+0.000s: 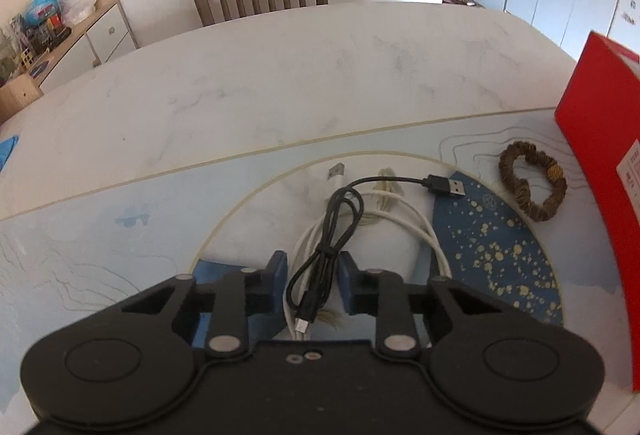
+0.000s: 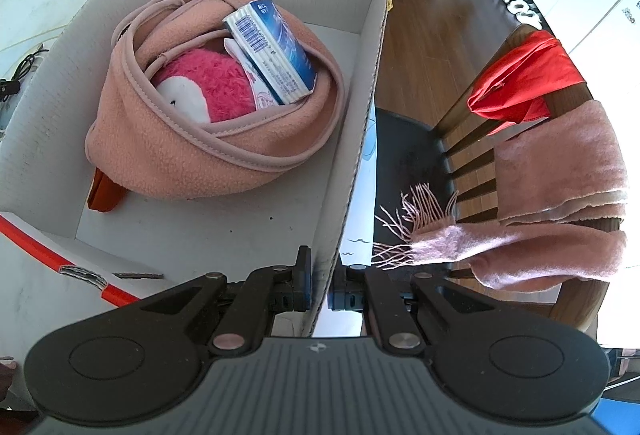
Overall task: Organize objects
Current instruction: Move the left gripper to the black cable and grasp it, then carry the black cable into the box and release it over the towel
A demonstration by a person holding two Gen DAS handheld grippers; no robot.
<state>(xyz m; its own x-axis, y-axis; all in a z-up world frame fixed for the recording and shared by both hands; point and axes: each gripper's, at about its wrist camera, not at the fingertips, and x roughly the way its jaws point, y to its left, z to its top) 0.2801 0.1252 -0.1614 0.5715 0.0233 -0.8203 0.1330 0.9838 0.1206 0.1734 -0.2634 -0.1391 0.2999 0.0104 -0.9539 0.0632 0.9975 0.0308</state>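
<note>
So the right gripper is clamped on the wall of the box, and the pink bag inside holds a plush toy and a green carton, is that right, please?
Nearly: the carton is blue and white, not green, as the right wrist view shows. The right gripper does clamp the box wall, and the pink bag holds the plush toy.

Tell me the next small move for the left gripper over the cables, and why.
Probably finish closing, then lift. The left gripper straddles the bundled black USB cable, but its blue pads still show gaps beside it. The right gripper already pinches the red-rimmed white cardboard box wall, steadying it.
</note>
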